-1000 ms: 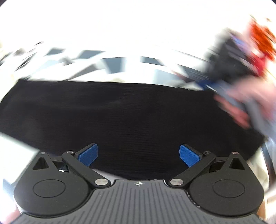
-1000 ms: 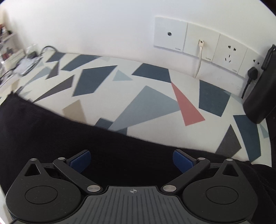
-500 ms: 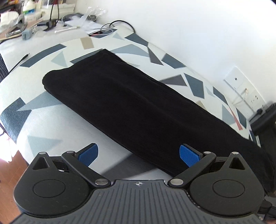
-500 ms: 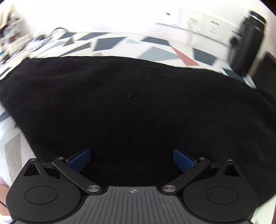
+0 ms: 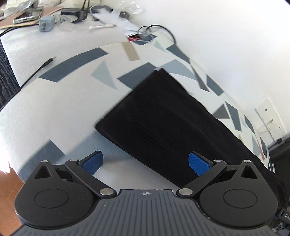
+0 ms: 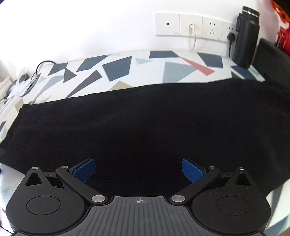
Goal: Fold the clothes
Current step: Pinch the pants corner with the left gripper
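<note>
A black ribbed garment point(image 6: 145, 123) lies folded into a long flat strip on the patterned tabletop point(image 6: 116, 69). In the left wrist view the garment point(image 5: 172, 123) runs away to the upper left, its short end toward the table's bare white part. My left gripper point(image 5: 145, 163) is open and empty, held above the garment's near long edge. My right gripper point(image 6: 138, 170) is open and empty, held above the garment's middle, near its front edge.
A black bottle point(image 6: 246, 36) stands by the wall sockets point(image 6: 190, 25) at the back right. Cables, papers and small items point(image 5: 81, 14) clutter the table's far left end. A thin black cable point(image 5: 39, 69) lies on the white part. The table's front edge point(image 5: 10, 163) is close.
Both grippers have pulled back and up from the garment, staying open. The left view has swung left toward the garment's short end; the right view now takes in the whole strip and the wall.
</note>
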Demonstrator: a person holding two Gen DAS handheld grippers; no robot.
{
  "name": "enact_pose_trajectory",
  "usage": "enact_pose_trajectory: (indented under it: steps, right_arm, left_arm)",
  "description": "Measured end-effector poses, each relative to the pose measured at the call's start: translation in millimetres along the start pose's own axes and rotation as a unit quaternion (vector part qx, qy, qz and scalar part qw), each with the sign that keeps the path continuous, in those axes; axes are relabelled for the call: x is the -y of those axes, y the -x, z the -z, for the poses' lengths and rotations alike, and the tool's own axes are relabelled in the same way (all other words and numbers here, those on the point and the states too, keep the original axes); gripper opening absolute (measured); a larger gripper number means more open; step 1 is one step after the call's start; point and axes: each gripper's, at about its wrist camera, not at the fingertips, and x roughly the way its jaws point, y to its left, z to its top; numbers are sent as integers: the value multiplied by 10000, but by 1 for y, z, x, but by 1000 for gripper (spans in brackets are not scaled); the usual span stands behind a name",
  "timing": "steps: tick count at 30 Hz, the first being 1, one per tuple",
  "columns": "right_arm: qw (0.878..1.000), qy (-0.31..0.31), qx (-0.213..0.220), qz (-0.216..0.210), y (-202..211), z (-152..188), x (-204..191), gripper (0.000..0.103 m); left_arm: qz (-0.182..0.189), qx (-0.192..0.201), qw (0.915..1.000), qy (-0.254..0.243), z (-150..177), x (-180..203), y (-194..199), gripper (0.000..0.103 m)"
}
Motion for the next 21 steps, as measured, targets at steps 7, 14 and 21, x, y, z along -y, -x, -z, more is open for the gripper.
enact_pose_trajectory:
  steps: [7,14,21]
  right_arm:
    - [9992,372,-160,4,-20,12,-37,102]
    - [9994,-171,-296,29,-42,5,-43,102]
    - [9993,-187,-317,-2,-50,-2,-48,102]
  left_arm:
    - [217,-24,9997,-114,-15,-14,4,102]
    - [370,-72,9989,-281,-29,-19,4,27]
    - [517,95,9985,-179,-38,-23,-1,11]
